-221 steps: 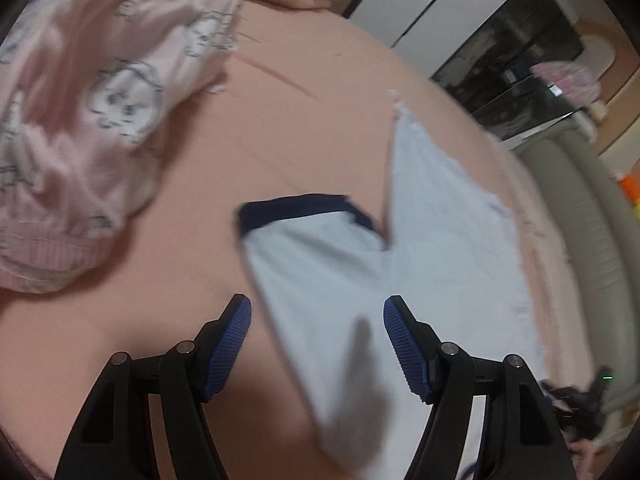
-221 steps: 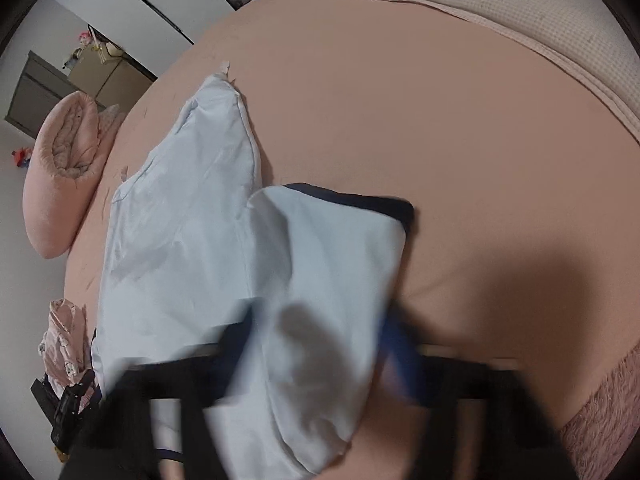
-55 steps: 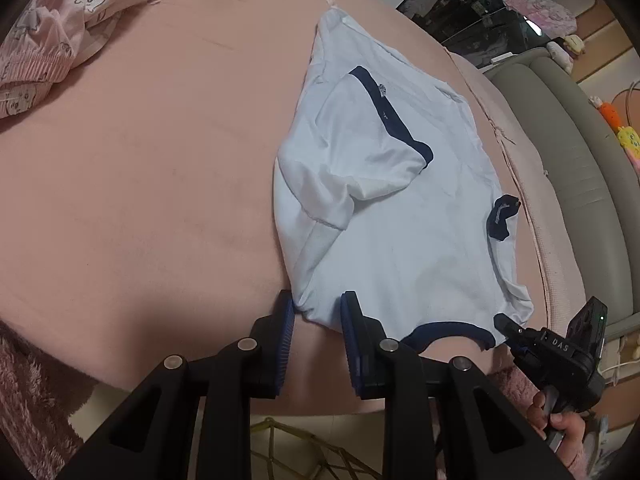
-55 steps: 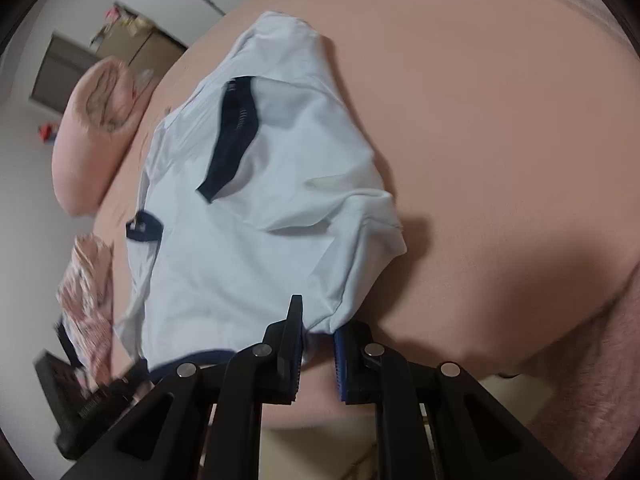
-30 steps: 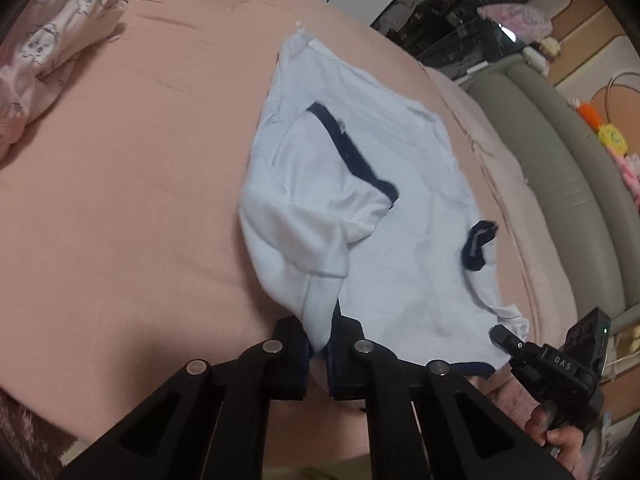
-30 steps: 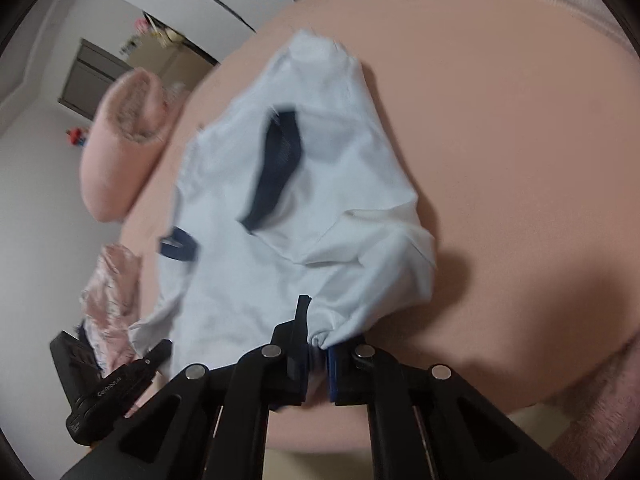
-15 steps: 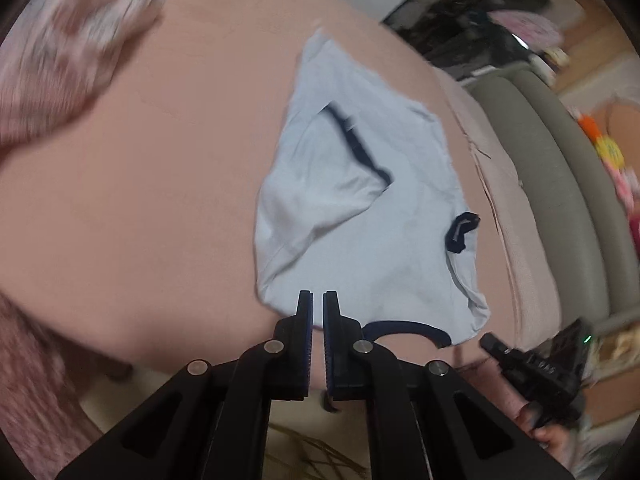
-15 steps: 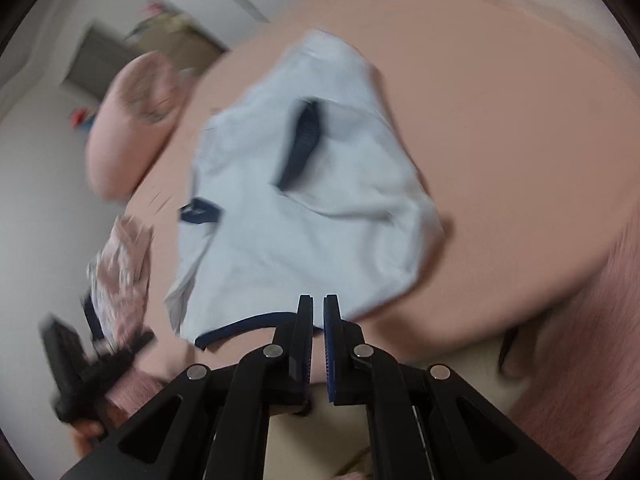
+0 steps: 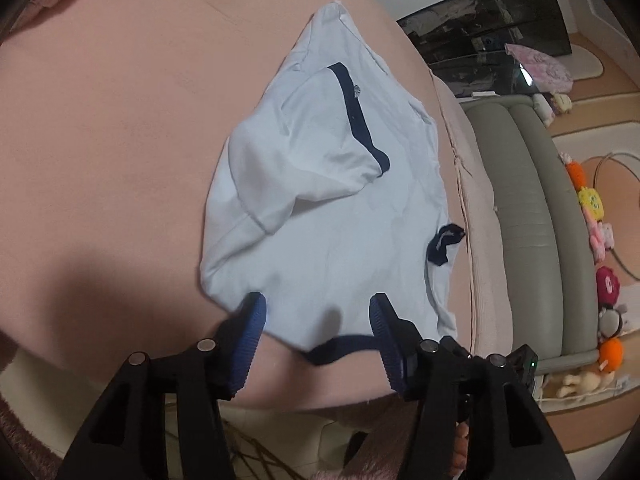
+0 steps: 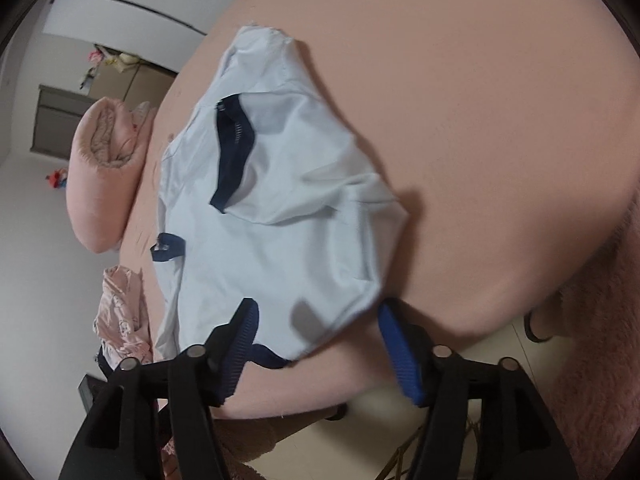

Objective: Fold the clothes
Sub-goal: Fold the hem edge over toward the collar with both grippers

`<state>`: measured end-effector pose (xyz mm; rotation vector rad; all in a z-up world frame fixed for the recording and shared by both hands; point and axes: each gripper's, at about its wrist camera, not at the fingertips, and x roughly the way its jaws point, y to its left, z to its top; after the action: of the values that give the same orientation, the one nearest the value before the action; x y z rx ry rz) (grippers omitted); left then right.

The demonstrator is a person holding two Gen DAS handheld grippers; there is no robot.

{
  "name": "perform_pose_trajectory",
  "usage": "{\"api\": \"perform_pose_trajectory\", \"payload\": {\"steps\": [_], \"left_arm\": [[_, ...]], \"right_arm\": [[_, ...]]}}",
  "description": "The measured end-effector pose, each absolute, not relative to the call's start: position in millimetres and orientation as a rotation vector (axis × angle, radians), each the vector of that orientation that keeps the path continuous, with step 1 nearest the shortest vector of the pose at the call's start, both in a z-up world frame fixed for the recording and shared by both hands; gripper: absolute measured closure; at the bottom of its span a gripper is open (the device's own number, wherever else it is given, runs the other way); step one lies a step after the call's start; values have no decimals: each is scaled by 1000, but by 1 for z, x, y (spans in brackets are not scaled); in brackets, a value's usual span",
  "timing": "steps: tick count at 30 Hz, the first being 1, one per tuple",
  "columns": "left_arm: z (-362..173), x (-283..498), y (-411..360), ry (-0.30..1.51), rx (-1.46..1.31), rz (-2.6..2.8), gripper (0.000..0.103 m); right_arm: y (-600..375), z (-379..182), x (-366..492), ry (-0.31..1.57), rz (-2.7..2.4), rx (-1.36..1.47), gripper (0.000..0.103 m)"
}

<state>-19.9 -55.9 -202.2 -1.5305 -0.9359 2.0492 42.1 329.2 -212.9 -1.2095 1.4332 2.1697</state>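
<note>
A pale blue T-shirt point(image 9: 344, 216) with navy trim lies on the pink bed point(image 9: 112, 128), one sleeve folded in over the body. My left gripper point(image 9: 316, 308) hovers over the shirt's near edge beside the navy collar point(image 9: 340, 350); its jaws are opening and the cloth lies under them, unpinched. In the right wrist view the same T-shirt point(image 10: 280, 232) lies flat. My right gripper point(image 10: 316, 312) is over its near corner, jaws opening, pads clear of the fabric.
A rolled pink blanket point(image 10: 100, 176) and a pink printed garment point(image 10: 120, 312) lie beyond the shirt. A grey-green sofa point(image 9: 532, 208) with soft toys point(image 9: 600, 236) stands beside the bed. The bed's near edge drops to the floor point(image 10: 360, 432) just under both grippers.
Both grippers were shut on the shirt's near edge a second ago, then let it go and stood shut. Now both jaws have spread wide over the shirt, which lies flat.
</note>
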Motion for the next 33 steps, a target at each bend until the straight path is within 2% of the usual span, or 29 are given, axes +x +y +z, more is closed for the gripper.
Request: {"api": "perform_pose_trajectory", "payload": {"steps": [4, 8, 13, 19, 21, 23, 24, 25, 26, 29, 33], "left_arm": [[-200, -27, -48, -900, -1508, 2066, 52], [-202, -5, -67, -1047, -1546, 2047, 52], [-216, 4, -71, -1098, -1566, 1985, 53], [-208, -26, -54, -1026, -1500, 2038, 53], [-206, -33, -49, -994, -1442, 2066, 53], [-211, -34, -46, -997, -1417, 2087, 55], [-212, -33, -45, -975, -1412, 2105, 65], [-213, -33, -43, -943, -1409, 2126, 80], [-214, -34, -42, -934, -1417, 2118, 99], [-220, -36, -47, -1036, -1437, 2033, 99], [-226, -23, -60, -1117, -1517, 1996, 98]], "right_arm": [[330, -203, 21, 1397, 2274, -1194, 42], [323, -209, 26, 1441, 2194, -1232, 42], [312, -216, 35, 1462, 2216, -1230, 41], [319, -208, 0, 1399, 2285, -1248, 40], [322, -209, -6, 1387, 2294, -1233, 44], [324, -213, -5, 1351, 2284, -1236, 70], [325, -215, -2, 1341, 2281, -1234, 76], [327, -218, 2, 1363, 2285, -1228, 92], [330, -222, 6, 1399, 2282, -1223, 99], [338, -224, 16, 1509, 2243, -1197, 99], [329, -213, 10, 1402, 2285, -1237, 95]]}}
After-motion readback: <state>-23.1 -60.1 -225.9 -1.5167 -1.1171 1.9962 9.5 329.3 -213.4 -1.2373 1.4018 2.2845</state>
